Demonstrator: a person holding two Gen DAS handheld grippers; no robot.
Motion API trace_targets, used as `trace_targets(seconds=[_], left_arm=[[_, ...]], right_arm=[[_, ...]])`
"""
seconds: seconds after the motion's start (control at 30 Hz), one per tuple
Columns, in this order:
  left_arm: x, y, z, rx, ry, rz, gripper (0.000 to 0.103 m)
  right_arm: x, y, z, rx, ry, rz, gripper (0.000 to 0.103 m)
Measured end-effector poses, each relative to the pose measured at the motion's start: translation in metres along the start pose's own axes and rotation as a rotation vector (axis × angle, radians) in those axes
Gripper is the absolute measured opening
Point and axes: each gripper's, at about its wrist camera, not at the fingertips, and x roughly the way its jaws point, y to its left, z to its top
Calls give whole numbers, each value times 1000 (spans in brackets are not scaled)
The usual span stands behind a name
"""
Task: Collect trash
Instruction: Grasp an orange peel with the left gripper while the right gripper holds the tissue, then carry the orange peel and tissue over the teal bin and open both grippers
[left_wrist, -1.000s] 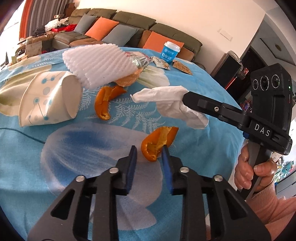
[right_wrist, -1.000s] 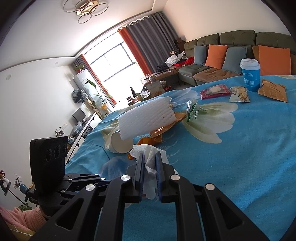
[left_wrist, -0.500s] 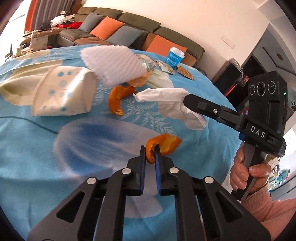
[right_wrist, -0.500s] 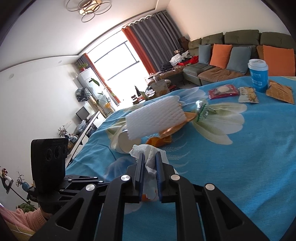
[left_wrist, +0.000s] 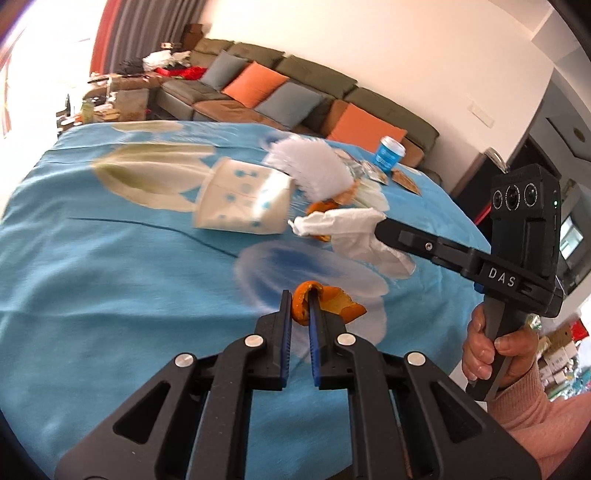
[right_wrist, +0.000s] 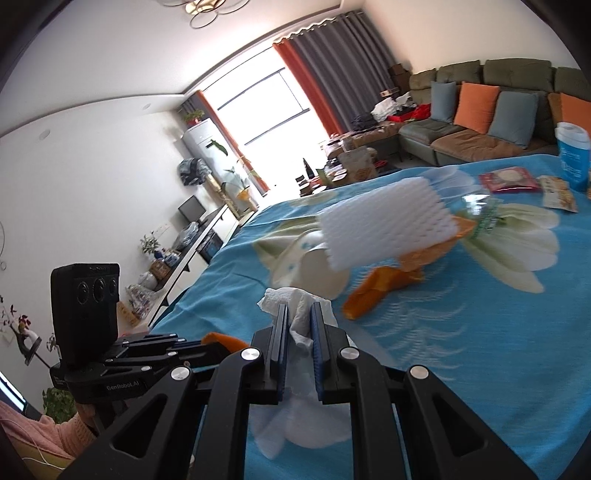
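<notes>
My left gripper (left_wrist: 298, 300) is shut on an orange peel (left_wrist: 325, 297) and holds it above the blue floral tablecloth (left_wrist: 110, 277). My right gripper (right_wrist: 298, 314) is shut on a crumpled white tissue (right_wrist: 301, 317), also held above the table; it shows in the left wrist view (left_wrist: 347, 225) at the right. On the table lie a tipped paper cup (left_wrist: 243, 201), a white foam fruit net (left_wrist: 310, 170) and another orange peel (right_wrist: 373, 288).
At the far side of the table stand a blue cup (left_wrist: 389, 149) and several snack wrappers (right_wrist: 511, 179). A sofa with orange and grey cushions (left_wrist: 295, 92) is behind the table. The table edge runs at the right (left_wrist: 465, 214).
My left gripper closed on the orange peel and lifted it off the cloth. Both grippers have pulled back and swung, so the table items look farther away.
</notes>
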Motion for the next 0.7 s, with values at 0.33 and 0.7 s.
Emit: trace_targets(seconds=[0.33,0.7], left_arm=[[-47,33,-12,-56,-63,84,9],[-93,76,-25,-138,-135,184,9]], right_arm=[[31,32,3,-44,48,69,11],[76,77,10,-114,106,157,11]])
